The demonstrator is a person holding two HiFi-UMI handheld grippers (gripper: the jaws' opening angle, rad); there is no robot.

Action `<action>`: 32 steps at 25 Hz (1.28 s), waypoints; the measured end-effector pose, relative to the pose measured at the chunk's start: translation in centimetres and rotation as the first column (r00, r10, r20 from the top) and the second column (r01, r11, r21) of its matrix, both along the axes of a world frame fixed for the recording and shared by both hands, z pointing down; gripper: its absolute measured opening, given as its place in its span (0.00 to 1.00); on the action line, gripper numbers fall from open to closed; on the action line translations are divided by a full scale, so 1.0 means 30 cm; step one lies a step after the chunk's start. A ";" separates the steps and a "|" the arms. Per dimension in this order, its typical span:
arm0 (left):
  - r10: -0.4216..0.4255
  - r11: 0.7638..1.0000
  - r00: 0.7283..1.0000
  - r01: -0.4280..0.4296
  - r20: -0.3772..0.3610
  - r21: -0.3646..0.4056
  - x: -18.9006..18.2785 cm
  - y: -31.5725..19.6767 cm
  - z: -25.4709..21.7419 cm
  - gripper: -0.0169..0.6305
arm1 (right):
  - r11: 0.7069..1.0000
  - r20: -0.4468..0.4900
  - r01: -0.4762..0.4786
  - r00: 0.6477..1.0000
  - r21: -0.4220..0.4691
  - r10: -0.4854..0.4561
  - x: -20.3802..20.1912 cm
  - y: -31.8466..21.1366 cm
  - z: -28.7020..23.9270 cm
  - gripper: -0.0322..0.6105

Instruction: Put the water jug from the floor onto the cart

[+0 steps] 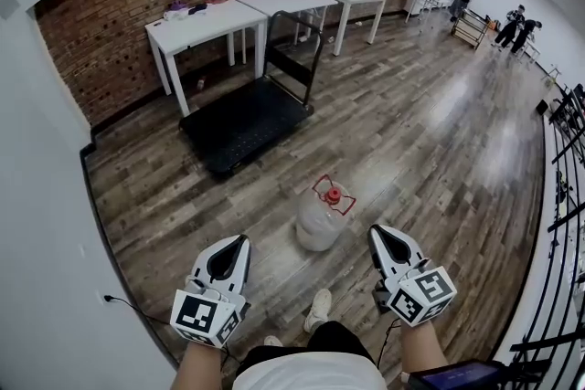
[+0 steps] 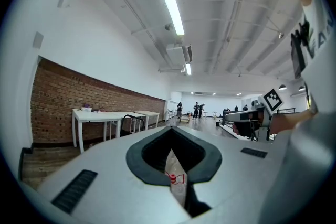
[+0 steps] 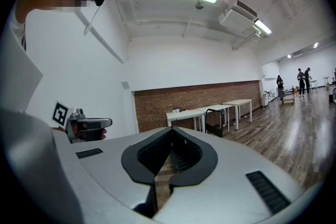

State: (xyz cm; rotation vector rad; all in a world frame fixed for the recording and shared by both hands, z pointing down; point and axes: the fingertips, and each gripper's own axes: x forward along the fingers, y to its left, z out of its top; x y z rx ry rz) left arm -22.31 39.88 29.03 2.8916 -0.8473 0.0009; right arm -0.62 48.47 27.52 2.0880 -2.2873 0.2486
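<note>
The clear water jug (image 1: 318, 222) stands upright on the wood floor, with a red cap and a red handle on top. Past it, to the left, the black flat cart (image 1: 239, 125) sits with its upright push handle (image 1: 294, 57) at the far end. My left gripper (image 1: 243, 239) hovers just left of the jug and my right gripper (image 1: 374, 230) just right of it; both are shut, hold nothing and stay clear of the jug. In the left gripper view a sliver of the jug (image 2: 176, 189) shows below the closed tips (image 2: 171, 128).
Three white tables (image 1: 206, 21) line the brick wall behind the cart. A black cable (image 1: 137, 310) lies on the floor by the left wall. A black railing (image 1: 558, 224) runs along the right side. Several people (image 1: 512, 27) stand far off at the back right.
</note>
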 end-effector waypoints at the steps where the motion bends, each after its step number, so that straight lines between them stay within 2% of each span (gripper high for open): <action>1: 0.001 1.000 1.000 -0.001 0.002 -0.004 0.012 -0.017 0.006 0.02 | 1.000 0.001 -0.001 1.000 -0.001 0.001 0.013 -0.019 0.008 0.05; 6: 0.004 1.000 1.000 -0.004 0.025 -0.014 0.116 -0.142 0.042 0.02 | 1.000 0.020 -0.004 1.000 0.003 0.003 0.114 -0.147 0.055 0.05; 11: -0.021 1.000 0.999 0.022 0.031 -0.004 0.291 -0.301 0.032 0.02 | 1.000 0.006 0.023 1.000 0.004 -0.023 0.281 -0.323 0.078 0.05; 20: -0.058 0.998 0.996 0.060 0.063 -0.037 0.603 -0.521 0.046 0.02 | 0.997 0.050 0.082 0.995 -0.001 -0.082 0.579 -0.560 0.108 0.05; 27: 0.015 0.999 0.996 -0.011 0.093 -0.043 0.785 -0.601 0.073 0.02 | 0.998 0.046 0.043 0.998 -0.050 -0.040 0.719 -0.630 0.187 0.05; 32: 0.073 0.995 0.992 -0.065 0.098 -0.076 0.857 -0.668 0.164 0.02 | 0.993 0.036 0.000 0.999 -0.119 0.004 0.763 -0.673 0.307 0.05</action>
